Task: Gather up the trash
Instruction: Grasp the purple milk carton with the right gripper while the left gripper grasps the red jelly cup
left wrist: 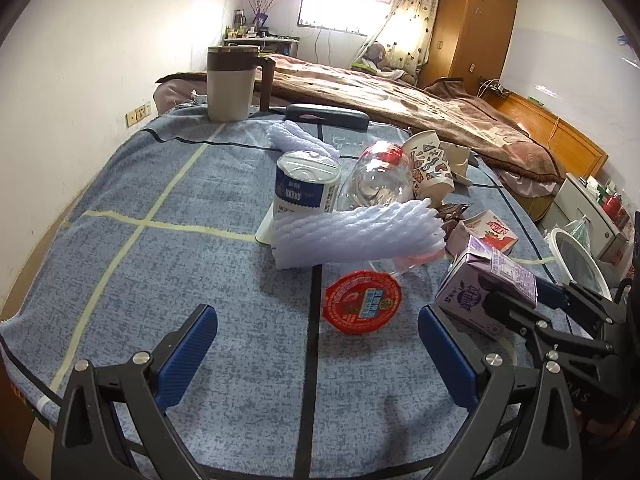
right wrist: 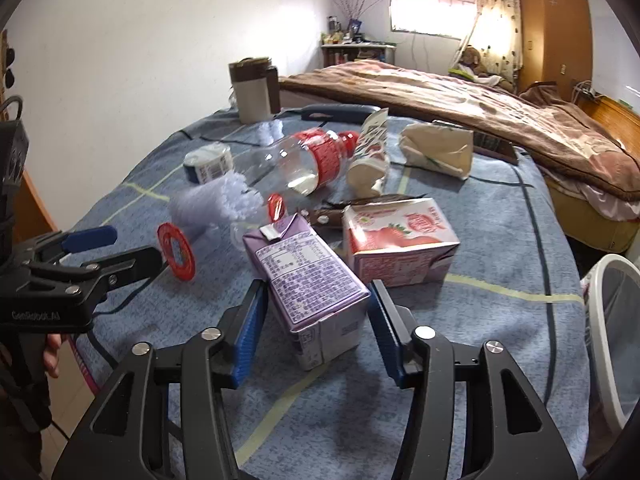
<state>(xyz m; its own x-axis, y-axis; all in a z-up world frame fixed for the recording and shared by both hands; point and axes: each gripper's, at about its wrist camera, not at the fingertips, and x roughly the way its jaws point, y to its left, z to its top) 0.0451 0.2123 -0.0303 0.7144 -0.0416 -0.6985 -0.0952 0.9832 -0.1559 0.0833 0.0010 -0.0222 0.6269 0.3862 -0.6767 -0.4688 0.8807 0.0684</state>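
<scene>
Trash lies on a blue checked tablecloth [left wrist: 160,264]. My left gripper [left wrist: 318,340] is open, low over the cloth, with a red round lid [left wrist: 363,302] just ahead between its fingers. My right gripper [right wrist: 318,320] is open with its blue pads on both sides of a purple milk carton [right wrist: 308,276]; I cannot tell whether they touch it. It also shows in the left wrist view [left wrist: 486,280]. Behind lie a strawberry carton [right wrist: 396,240], a clear bottle with a red label [right wrist: 304,164], white foam netting [left wrist: 356,232], a tin can [left wrist: 306,182] and a crushed paper cup [right wrist: 370,156].
A white bin [right wrist: 616,336] stands off the table's right edge. A beige and brown mug [left wrist: 232,80] and a dark case [left wrist: 326,116] sit at the far edge. A crumpled paper bag [right wrist: 438,150] lies far right. A bed with a brown blanket [right wrist: 460,92] is beyond.
</scene>
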